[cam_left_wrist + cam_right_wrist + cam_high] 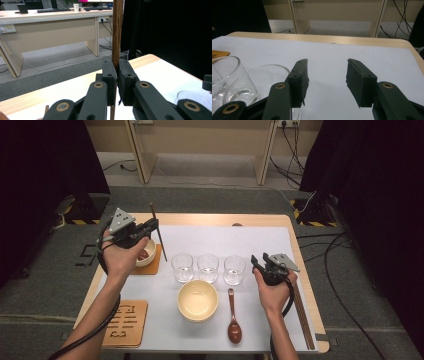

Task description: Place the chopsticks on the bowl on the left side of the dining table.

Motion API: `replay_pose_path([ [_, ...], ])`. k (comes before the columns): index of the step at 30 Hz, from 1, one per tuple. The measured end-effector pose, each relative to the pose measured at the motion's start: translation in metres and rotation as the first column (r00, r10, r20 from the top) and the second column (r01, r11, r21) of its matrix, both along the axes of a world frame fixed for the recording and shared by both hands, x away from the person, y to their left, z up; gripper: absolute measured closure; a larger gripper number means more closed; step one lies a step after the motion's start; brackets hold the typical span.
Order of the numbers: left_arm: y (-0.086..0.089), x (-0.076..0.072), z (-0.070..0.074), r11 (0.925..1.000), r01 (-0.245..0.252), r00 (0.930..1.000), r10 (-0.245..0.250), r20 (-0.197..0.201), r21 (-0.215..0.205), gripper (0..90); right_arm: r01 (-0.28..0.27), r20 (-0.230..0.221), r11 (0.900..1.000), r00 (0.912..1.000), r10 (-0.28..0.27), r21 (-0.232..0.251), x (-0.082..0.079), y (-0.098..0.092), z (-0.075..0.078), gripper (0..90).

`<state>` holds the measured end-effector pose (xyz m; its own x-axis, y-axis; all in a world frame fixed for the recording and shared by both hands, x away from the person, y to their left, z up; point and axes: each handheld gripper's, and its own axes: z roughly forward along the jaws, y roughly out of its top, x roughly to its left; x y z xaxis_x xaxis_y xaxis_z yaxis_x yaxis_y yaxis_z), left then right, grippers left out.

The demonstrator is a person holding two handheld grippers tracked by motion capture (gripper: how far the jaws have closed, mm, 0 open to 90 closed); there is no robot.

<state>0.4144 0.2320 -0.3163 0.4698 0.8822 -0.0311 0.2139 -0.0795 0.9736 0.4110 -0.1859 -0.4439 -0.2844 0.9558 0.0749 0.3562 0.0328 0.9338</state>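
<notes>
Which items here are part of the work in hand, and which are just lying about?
In use:
- left gripper, shut on the chopstick
- right gripper, open, by the three glasses

Lying about:
- cream bowl
- wooden spoon
- small bowl on a coaster
- second coaster
- chopstick at right edge

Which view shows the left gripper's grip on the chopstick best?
Left gripper view: the chopstick stands clamped between the left gripper pads. The high view shows its whole length but the contact is tiny. The right gripper view looks elsewhere.
</notes>
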Motion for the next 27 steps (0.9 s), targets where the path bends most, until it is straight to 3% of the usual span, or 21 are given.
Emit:
replay_pose_path([
  [27, 0.048, -0.031, -0.025, 0.9971, -0.075, 0.9965, 0.075, -0.037, 0.01, 83.9, 0.03, -0.008, 1.0, 0.9995, -0.03, -0.004, -0.006, -0.011, -0.004, 51.9],
])
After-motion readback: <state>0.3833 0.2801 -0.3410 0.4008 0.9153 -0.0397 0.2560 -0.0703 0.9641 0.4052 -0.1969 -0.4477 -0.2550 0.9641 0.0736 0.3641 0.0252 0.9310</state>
